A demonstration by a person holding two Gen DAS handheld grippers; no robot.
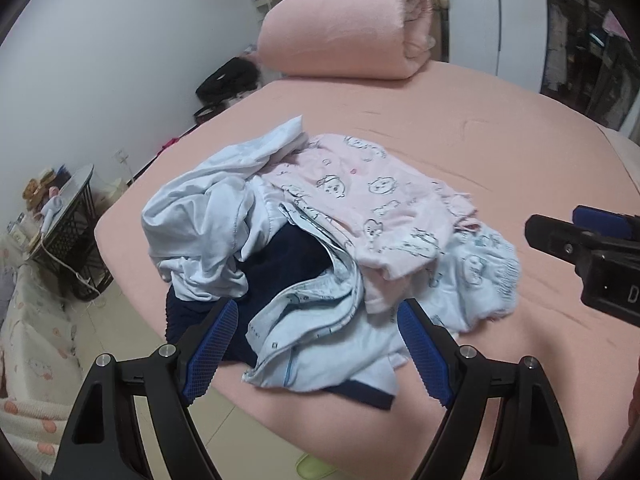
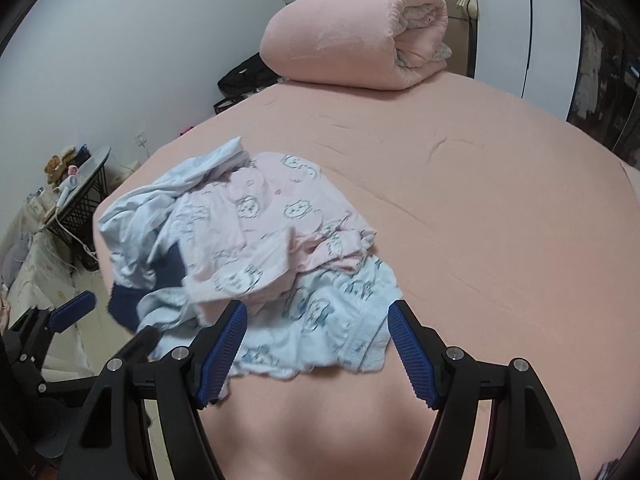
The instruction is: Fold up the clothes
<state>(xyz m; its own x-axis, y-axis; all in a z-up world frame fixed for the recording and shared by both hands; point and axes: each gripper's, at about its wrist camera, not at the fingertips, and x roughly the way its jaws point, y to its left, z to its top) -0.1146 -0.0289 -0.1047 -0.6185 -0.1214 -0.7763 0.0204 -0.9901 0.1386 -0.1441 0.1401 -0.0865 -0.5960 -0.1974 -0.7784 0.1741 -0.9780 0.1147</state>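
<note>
Clothes pile [image 1: 320,248] crumpled near bed [image 1: 500,152] left edge, within reach; left gripper [image 1: 316,348] and right gripper [image 2: 318,348] both spread, empty, probably poised for pick.

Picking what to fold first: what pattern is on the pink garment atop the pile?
Pale pink garment printed with outlined cartoon faces; clearest in the right wrist view.
</note>
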